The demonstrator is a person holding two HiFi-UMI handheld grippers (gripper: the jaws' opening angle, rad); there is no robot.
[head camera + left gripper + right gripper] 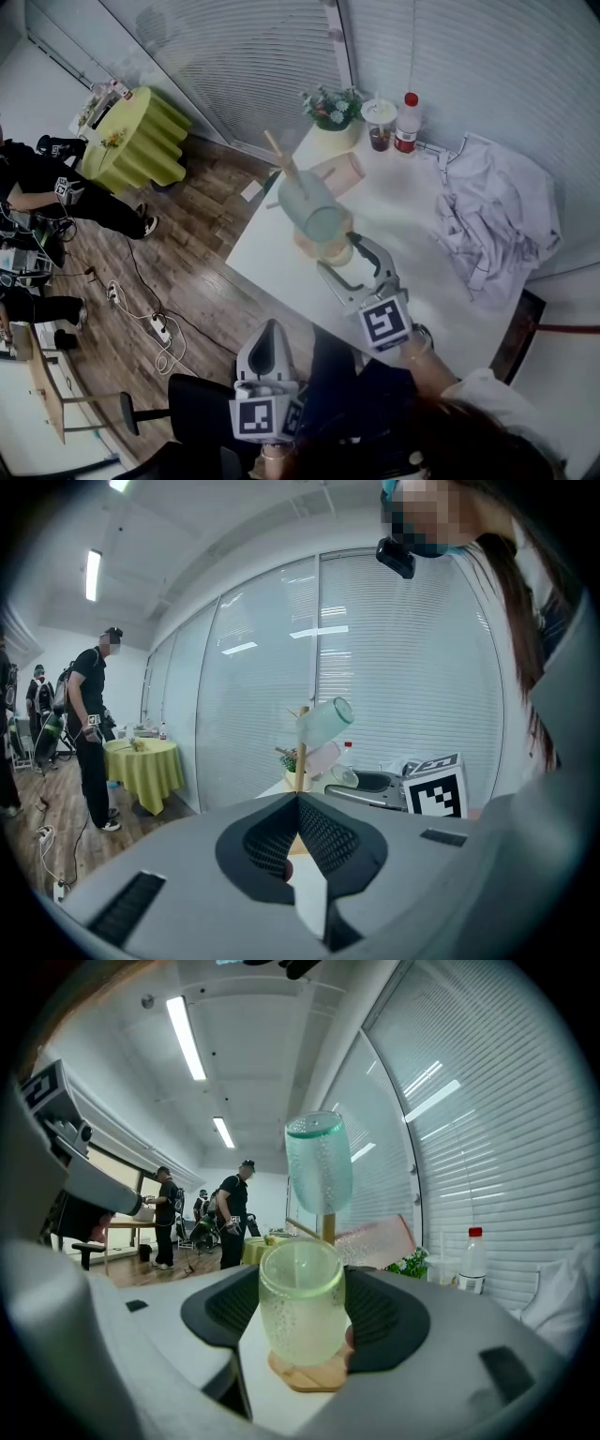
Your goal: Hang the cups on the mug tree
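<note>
Here, only the right gripper view shows the grip itself: the right gripper (302, 1309) is clenched on a pale yellow-green dimpled glass cup (300, 1321), a dark pad against each side. The cup stands upright, mouth up, low over the round wooden base (309, 1374) of the wooden mug tree (281, 157). Whether it rests on that base I cannot tell.

The head view places this cup at 5 o'clock from the tree's pole on the white table (412, 225). The left gripper view sees the tree from farther back. It also shows the left gripper (298, 801) with its pads pressed together at the tip and nothing in them.

The right gripper reaches in nearly level from 5 o'clock, a white sleeve (478, 386) behind it. The left one hangs back at 7 o'clock, off the table's edge, aimed at the tree.

There are three cups. A teal glass cup (314, 206) hangs tilted on a peg, a pink cup (342, 173) hangs at 1 o'clock from it, and the pale one is gripped. There are two grippers and one tree.

At 12 o'clock on the table stand a potted plant (333, 111), a lidded drink cup (380, 124) and a red-capped bottle (406, 124). A crumpled white cloth (497, 225) lies at 3 o'clock.
</note>
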